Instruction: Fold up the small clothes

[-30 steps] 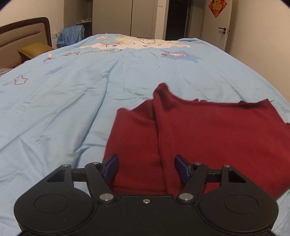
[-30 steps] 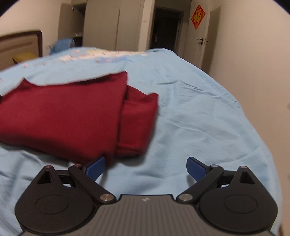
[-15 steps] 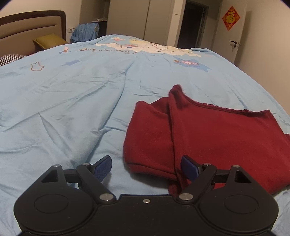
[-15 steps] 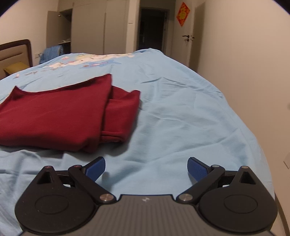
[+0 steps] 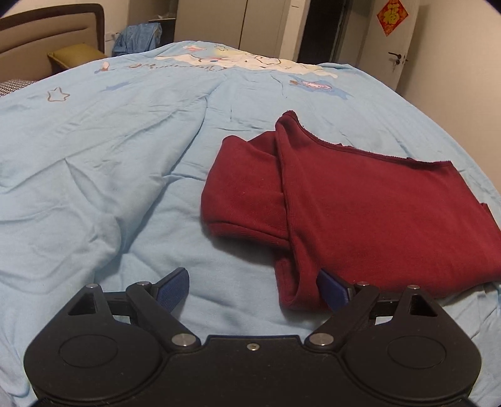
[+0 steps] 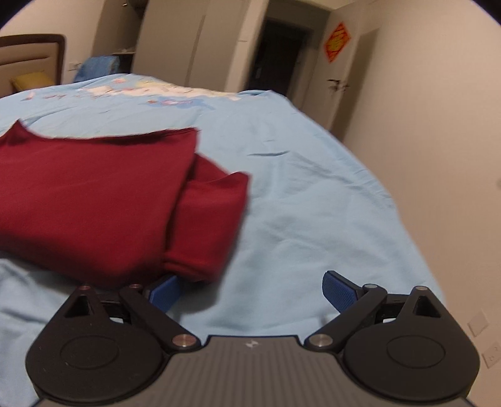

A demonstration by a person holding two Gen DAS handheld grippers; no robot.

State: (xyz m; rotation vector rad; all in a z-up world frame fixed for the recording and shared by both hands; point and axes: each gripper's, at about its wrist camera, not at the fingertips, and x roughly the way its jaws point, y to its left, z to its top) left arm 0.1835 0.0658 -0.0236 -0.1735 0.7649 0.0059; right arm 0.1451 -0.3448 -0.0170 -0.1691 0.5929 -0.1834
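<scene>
A dark red garment [image 5: 360,213] lies folded flat on the light blue bedspread [image 5: 109,172], a sleeve tucked under each side. My left gripper [image 5: 253,288] hovers at the garment's near left corner. Its jaws are opening, and only the cloth's near hem pokes in beside the right pad, not pressed. In the right wrist view the same red garment [image 6: 103,203] lies left of centre, blurred. My right gripper [image 6: 253,289] stands open over bare bedspread [image 6: 313,219], with its left pad just at the near right sleeve fold.
A headboard [image 5: 47,31] and a yellow-green pillow [image 5: 75,54] stand at the far left, with blue clothes [image 5: 137,39] heaped beyond the bed. Wardrobe doors, a dark doorway and a door with a red paper sign [image 5: 391,15] line the far wall. A wall [image 6: 438,156] runs along the bed's right side.
My left gripper let go of the red cloth, widened and drew back leftwards, so the garment now lies ahead and to its right. My right gripper shifted a little; its view has blurred.
</scene>
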